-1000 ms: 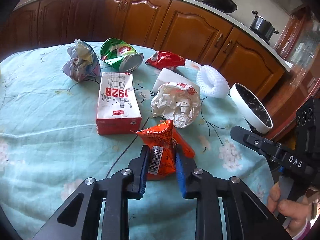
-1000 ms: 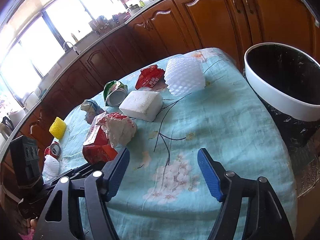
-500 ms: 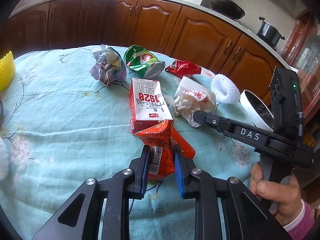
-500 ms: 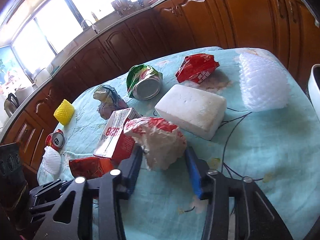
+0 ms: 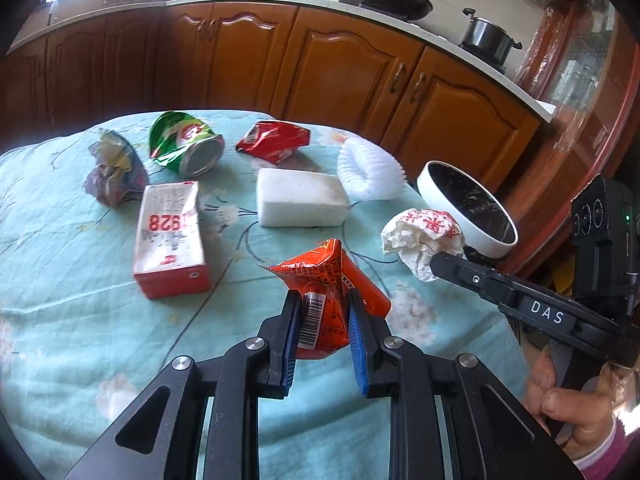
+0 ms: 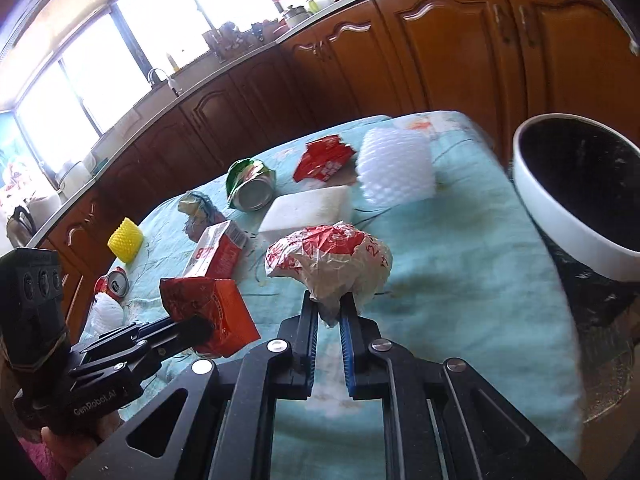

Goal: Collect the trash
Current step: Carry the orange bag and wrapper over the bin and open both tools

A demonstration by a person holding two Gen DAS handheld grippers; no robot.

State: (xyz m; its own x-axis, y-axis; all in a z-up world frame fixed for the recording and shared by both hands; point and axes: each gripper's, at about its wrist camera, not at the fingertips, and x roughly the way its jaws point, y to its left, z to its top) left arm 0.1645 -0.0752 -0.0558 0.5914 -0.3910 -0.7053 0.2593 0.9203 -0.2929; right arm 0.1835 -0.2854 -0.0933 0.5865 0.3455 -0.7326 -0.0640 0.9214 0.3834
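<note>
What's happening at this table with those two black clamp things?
A person is clearing trash with two hand-held tools. The left gripper is shut on an orange snack packet; the right gripper is shut on a crumpled wrapper. A white bin stands by the table's edge. A milk carton and crushed can still lie on the table.

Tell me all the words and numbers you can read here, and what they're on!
"1928": carton, upside down.
"DAS": right gripper, on its arm.
"GenRobot.AI": left gripper, on its body.
Orange packet: barcode and print too small to read.
Crumpled wrapper: red characters, too creased.
Green can and red packet: labels blurred.
</note>
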